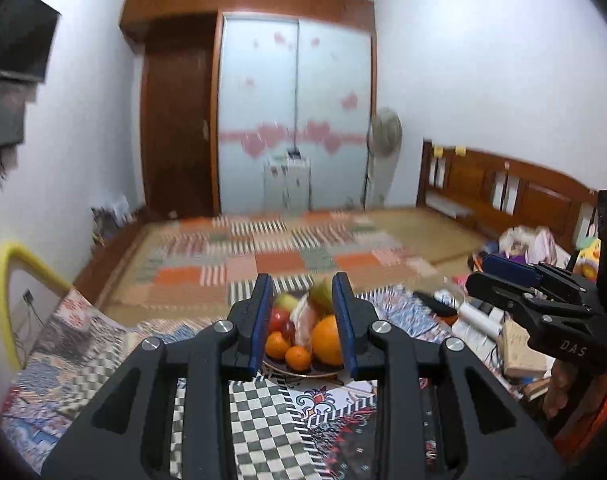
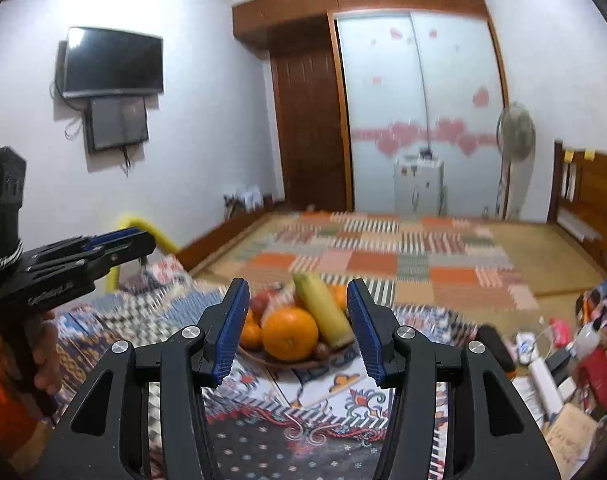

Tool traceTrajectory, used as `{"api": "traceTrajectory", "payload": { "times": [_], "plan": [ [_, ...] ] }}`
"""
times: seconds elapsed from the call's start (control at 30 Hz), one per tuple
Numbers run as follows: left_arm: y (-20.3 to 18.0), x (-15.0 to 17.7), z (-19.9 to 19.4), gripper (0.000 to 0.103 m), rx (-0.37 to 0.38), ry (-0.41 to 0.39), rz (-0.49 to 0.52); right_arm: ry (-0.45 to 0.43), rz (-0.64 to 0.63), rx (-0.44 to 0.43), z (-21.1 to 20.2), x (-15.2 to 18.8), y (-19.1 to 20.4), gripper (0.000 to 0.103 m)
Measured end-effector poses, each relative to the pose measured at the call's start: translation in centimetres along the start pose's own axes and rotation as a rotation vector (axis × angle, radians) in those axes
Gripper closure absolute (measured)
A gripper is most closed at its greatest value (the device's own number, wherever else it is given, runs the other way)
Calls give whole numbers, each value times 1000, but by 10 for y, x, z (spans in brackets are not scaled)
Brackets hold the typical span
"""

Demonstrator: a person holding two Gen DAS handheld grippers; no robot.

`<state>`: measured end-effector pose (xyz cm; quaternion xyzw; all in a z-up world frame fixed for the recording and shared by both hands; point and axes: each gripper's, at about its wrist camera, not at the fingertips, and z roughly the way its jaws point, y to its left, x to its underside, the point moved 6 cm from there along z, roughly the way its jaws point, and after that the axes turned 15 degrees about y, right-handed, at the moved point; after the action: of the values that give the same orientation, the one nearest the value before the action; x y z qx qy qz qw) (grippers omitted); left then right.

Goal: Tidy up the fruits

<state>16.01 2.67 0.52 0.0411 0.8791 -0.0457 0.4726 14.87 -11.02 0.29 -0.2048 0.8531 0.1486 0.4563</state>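
while hovering apart over patterned bed (image 2: 263, 452), left gripper (image 1: 303, 322) narrow, empty; right gripper (image 2: 299, 326) wider, empty; fruit plate (image 2: 299, 362) ahead: orange (image 2: 289, 333), banana (image 2: 323, 310).

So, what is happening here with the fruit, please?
A person holds a black two-finger gripper in each hand above a bed with a patterned cover. Both the left gripper and the right gripper are open and empty, aimed at a shallow dark fruit plate. On it lie a large round orange, a yellow-green banana and smaller fruits. No fruit is grasped yet.
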Motion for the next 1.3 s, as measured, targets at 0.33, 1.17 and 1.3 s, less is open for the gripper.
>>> {"api": "traceTrajectory", "payload": {
  "times": [0.33,1.17,1.3],
  "plan": [
    [-18,12,-101,57,-27,-160,-15,-162,-22,56,-86,-9,42,50],
    [-39,41,-153,4,-79,-248,12,-228,4,164,-115,8,53,0],
    [-40,41,-154,2,-73,-247,4,-229,-2,173,-117,11,53,0]
  ]
}}
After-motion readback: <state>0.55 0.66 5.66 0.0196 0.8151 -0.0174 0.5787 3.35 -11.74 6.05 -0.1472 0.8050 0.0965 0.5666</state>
